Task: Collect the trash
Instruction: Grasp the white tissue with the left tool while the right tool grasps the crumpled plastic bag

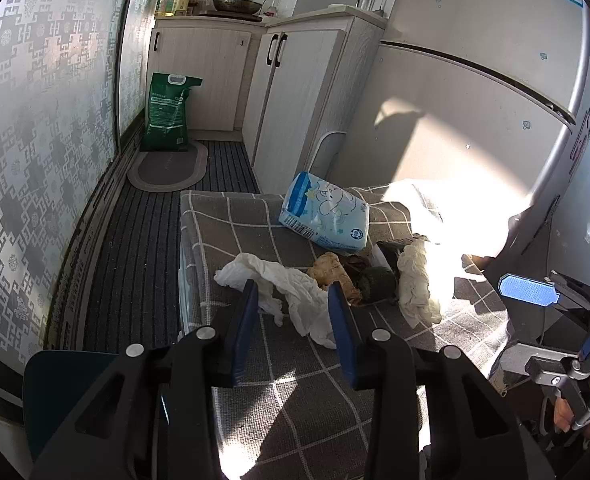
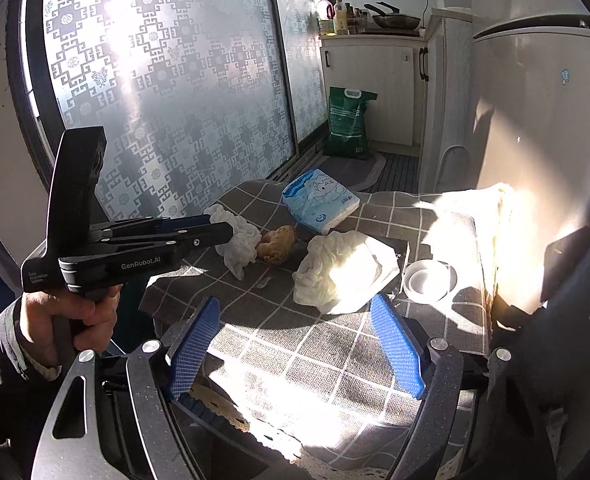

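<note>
While left hand-held gripper (image 1: pixel 293 300) marked "GenRobot.AI" half-closed astride white tissue (image 1: pixel 291 292), right hand-held gripper (image 2: pixel 295 336) wide, empty

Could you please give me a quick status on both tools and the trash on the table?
Left tool straddling white tissue, not clamped. Right tool open, short of cream wad. Tissue pack behind.

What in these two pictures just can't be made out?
- Dark lumps beside the brown wad, left view: shadowed, what they are is unclear.
- Left gripper around the white tissue: whether the pads press it is unclear in both views.
- Pack print: too small.
- White dish, right view: glare hides any contents.
</note>
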A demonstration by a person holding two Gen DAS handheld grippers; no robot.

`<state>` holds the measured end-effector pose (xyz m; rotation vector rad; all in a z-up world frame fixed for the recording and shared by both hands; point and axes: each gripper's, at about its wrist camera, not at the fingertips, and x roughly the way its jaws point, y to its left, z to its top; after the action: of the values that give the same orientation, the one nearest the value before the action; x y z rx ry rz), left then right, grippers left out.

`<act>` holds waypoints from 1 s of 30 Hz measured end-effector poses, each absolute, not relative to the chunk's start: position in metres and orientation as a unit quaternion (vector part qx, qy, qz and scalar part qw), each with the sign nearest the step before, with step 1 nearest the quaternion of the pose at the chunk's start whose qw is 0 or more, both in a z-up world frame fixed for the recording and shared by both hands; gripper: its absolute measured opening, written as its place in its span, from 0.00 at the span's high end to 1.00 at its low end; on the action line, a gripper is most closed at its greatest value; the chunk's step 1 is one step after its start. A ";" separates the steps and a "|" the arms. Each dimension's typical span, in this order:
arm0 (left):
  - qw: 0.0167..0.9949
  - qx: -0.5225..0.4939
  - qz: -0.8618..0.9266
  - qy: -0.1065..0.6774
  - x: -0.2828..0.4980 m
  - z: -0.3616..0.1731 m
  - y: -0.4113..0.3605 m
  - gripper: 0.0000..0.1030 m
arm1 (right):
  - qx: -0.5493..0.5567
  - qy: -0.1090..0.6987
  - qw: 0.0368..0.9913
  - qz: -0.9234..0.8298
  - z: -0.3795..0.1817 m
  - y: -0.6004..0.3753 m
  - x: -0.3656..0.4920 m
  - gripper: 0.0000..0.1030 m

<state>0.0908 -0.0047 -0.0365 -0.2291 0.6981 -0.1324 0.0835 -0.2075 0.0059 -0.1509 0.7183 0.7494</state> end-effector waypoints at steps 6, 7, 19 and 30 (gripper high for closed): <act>0.925 -0.120 -0.058 0.357 0.101 -0.045 -0.003 0.79 | -0.116 0.333 0.871 0.342 0.002 -0.190 0.097 0.27; 0.923 -0.120 -0.055 0.361 0.102 -0.047 -0.002 0.82 | -0.127 0.334 0.871 0.337 -0.001 -0.186 0.099 0.29; 0.931 -0.117 -0.066 0.340 0.086 -0.039 0.003 0.97 | -0.233 0.327 0.864 0.305 -0.026 -0.163 0.100 0.60; 0.938 -0.120 -0.089 0.312 0.063 -0.027 0.016 0.97 | -0.298 0.335 0.852 0.271 -0.039 -0.139 0.099 0.74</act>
<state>0.0629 0.0163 -0.0269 -0.2460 0.6362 -0.1808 0.0988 -0.1391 -0.0391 -0.6264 0.7061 0.5713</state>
